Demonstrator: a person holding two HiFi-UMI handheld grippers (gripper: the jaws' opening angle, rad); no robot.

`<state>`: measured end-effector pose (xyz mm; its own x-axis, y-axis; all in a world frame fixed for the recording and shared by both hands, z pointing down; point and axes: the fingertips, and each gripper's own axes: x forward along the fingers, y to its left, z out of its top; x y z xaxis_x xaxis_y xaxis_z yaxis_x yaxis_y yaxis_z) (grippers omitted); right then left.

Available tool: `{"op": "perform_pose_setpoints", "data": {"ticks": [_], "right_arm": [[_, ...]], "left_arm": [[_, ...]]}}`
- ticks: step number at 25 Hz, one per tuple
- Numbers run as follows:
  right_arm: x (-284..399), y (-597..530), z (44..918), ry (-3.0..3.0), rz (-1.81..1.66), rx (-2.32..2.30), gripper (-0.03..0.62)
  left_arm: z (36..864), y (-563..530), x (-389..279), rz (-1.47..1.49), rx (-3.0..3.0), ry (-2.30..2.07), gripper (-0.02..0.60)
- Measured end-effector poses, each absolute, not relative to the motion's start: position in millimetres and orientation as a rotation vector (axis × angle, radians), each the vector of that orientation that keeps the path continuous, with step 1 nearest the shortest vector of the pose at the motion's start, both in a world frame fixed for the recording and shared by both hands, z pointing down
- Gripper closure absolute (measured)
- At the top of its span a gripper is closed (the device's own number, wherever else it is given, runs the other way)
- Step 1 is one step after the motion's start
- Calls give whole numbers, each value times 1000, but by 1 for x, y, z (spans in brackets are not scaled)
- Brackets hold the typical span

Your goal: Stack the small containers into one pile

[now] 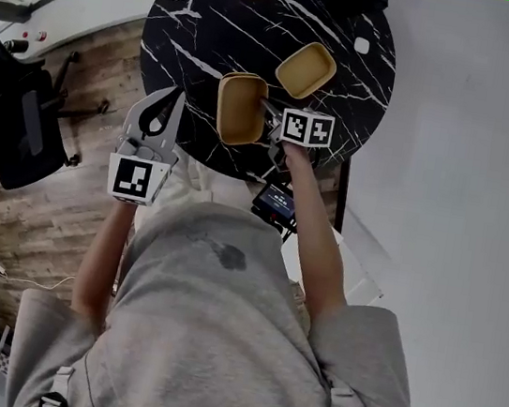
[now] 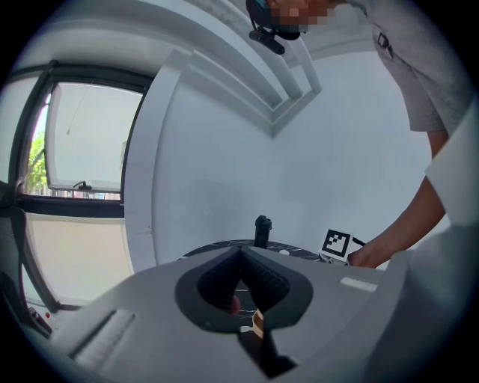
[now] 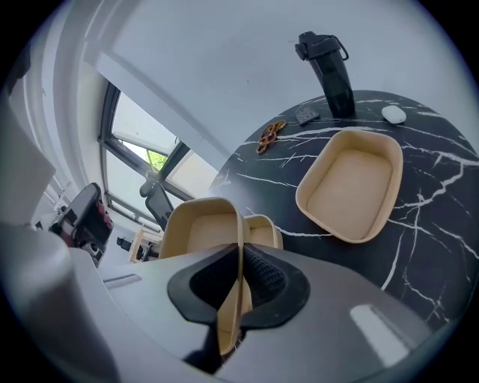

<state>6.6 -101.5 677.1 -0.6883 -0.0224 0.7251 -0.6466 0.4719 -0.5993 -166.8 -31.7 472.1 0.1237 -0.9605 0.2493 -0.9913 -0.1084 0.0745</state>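
Your right gripper (image 1: 267, 109) clamps its jaws on a tan rounded plastic container (image 1: 240, 110), seemingly nested in a second, at 6 o'clock on the round black marble worktop (image 1: 195, 28), while the matching container (image 1: 305, 69) at its 1 o'clock is not yet stacked and your left gripper (image 1: 172, 95) has its jaws closed and empty.

A glossy black, white-veined marble look is shown by the surface (image 1: 189, 36), a smooth matt tan finish by the containers (image 1: 305, 69), and grained wood by the floor (image 1: 64, 207).
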Motion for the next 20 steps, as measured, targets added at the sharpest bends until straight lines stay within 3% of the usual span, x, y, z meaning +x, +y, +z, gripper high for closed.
{"op": "perform_pose_setpoints", "data": {"ticks": [20], "right_arm": [[11, -110, 708, -1964, 1121, 621, 559]], "left_arm": [[482, -35, -206, 218, 2140, -1934, 584]]}}
